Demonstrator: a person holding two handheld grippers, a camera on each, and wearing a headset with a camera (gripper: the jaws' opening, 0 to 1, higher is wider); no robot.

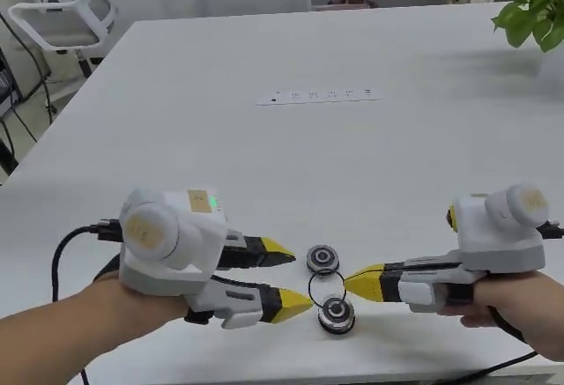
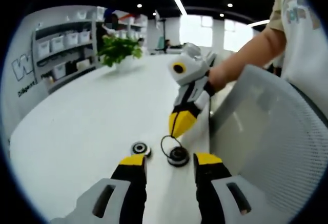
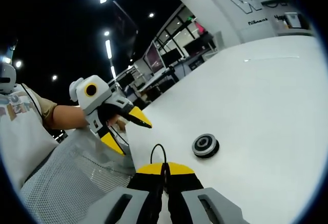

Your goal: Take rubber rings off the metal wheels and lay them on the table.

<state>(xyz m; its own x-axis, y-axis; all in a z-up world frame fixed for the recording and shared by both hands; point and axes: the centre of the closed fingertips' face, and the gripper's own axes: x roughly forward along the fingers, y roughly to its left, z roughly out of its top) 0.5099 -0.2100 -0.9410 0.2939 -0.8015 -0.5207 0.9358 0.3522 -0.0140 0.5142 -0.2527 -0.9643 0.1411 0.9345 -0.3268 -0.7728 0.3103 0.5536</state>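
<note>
"Rubber ring (image 1: 310,289): where is it, and what has hold of it?"

"Between the far wheel (image 1: 322,258) and the near wheel (image 1: 337,314), close to the front edge of the table (image 1: 264,156). The right gripper (image 1: 349,281) has its jaws clamped on one side, so the loop stands out thin, black and round."

"Is it free of the near wheel?"

"Hard to tell; it seems to overlap the rim. The left gripper (image 1: 295,277) hovers with jaws spread just beside both wheels, probably ready to steady one."
</note>
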